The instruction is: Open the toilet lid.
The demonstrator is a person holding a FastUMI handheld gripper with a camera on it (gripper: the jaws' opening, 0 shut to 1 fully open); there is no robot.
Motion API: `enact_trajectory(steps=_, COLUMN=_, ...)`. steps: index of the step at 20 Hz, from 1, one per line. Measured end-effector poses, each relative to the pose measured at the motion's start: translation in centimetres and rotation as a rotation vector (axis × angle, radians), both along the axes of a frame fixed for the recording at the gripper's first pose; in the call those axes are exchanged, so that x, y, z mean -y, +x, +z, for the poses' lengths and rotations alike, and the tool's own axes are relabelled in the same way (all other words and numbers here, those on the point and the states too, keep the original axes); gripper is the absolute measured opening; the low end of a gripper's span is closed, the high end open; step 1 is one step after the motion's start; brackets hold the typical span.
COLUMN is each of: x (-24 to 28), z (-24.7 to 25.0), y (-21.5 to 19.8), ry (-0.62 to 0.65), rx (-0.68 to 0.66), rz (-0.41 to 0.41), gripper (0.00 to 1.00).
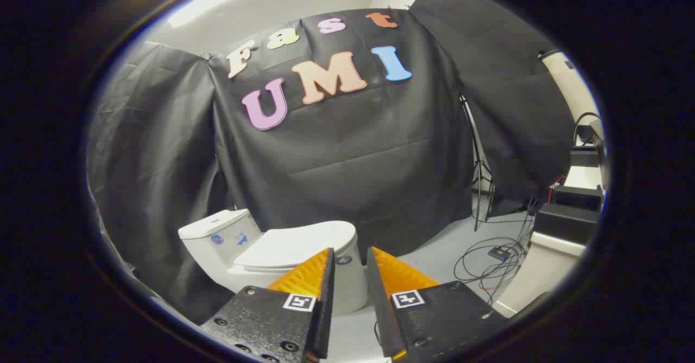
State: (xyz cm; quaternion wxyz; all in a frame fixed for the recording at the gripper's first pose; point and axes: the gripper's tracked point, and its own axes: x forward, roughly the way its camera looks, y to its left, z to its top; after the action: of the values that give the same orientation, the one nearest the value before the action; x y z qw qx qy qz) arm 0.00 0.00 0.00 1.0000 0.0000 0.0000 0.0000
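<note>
A white toilet [347, 290] stands on the pale floor against the black cloth wall, its tank [214, 233] to the left. Its lid [296, 243] lies down flat over the seat. My gripper [350, 254] hovers above and short of the toilet, its fingers [309, 276] a narrow gap apart with nothing between them. The left finger overlaps the lid's near edge in view; the bowl's front shows through the gap.
A tripod stand [480, 178] rises to the right of the toilet. Loose cables [491, 265] and a small box lie on the floor beyond the right finger. Dark boxes [567, 219] sit on a white shelf unit at far right.
</note>
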Motion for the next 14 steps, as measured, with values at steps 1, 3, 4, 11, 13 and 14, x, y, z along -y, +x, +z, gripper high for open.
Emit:
enact_trajectory(steps=1, x=0.01, z=0.00, y=0.04, ry=0.001, rx=-0.001, rz=-0.001, gripper=0.36)
enact_trajectory(steps=3, x=0.13, z=0.01, y=-0.05, ry=0.003, rx=-0.002, rz=-0.001, gripper=0.36)
enact_trajectory(steps=4, x=0.09, z=0.00, y=0.02, ry=0.005, rx=-0.002, rz=-0.001, gripper=0.36)
enact_trajectory(steps=11, x=0.30, z=-0.06, y=0.14, ry=0.008, rx=-0.009, rz=-0.003, gripper=0.36)
enact_trajectory(steps=13, x=0.36, z=-0.05, y=0.19, ry=0.011, rx=-0.010, rz=-0.004, gripper=0.36)
enact_trajectory(steps=14, x=0.40, z=-0.10, y=0.24, ry=0.013, rx=-0.011, rz=-0.004, gripper=0.36)
